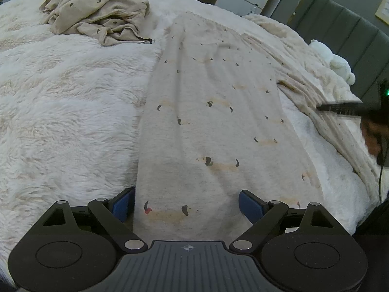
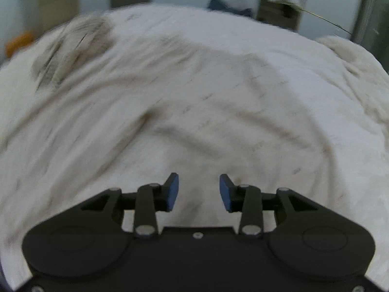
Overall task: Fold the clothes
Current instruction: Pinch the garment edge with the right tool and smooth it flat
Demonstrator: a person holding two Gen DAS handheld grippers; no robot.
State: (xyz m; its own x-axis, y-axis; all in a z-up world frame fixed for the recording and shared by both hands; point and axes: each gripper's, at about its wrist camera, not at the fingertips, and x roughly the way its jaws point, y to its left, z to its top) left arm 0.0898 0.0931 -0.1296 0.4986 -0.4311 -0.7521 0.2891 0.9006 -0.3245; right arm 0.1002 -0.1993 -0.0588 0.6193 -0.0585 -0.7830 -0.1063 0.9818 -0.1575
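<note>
L gripper (image 1: 187, 206) wide open, straddling near hem, holds nothing | R gripper (image 2: 198, 192) part open, empty; view blurred | printed garment (image 1: 214, 121) spread long on fluffy blanket (image 1: 60, 109); crumpled one (image 1: 97, 9) beyond | soft, light, limp; pinch hem corners

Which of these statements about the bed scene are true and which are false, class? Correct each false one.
1. A cream garment with small dark marks lies stretched out lengthwise on the bed. True.
2. The left gripper has its jaws clamped shut on the cloth. False: the jaws stand wide apart, with the near end of the garment between them.
3. A crumpled beige garment lies at the far left. True.
4. The right gripper holds a hanger. False: its jaws are open and empty above the cloth.
5. The right wrist view is sharp. False: it is blurred.
</note>
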